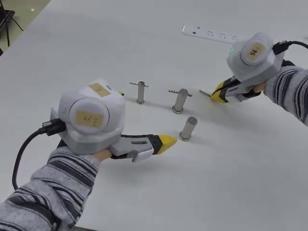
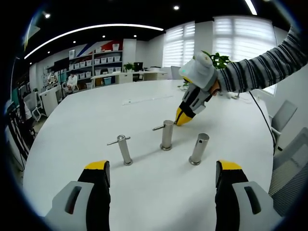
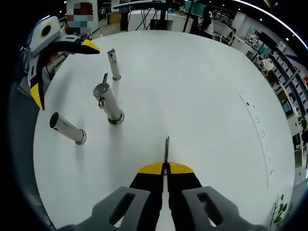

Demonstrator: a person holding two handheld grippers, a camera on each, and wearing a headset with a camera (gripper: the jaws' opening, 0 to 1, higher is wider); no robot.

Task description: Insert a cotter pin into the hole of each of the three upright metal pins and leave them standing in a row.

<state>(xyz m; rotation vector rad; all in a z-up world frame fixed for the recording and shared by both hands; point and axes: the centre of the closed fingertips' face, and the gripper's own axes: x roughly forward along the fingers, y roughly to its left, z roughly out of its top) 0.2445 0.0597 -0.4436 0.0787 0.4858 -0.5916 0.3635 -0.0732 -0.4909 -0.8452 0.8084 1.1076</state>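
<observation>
Power strip (image 1: 214, 34) lies beyond the metal pins (image 1: 180, 101); right claw (image 3: 166, 166) pinches a cotter pin (image 3: 166, 147), left claw (image 2: 163, 166) wide.

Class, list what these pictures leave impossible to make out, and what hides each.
Hole of the bare pin: too small in the head view.
Held end of the cotter pin: right gripper view, pinched inside the right claw.
One end of the power strip: head view, behind the right claw's housing.
</observation>
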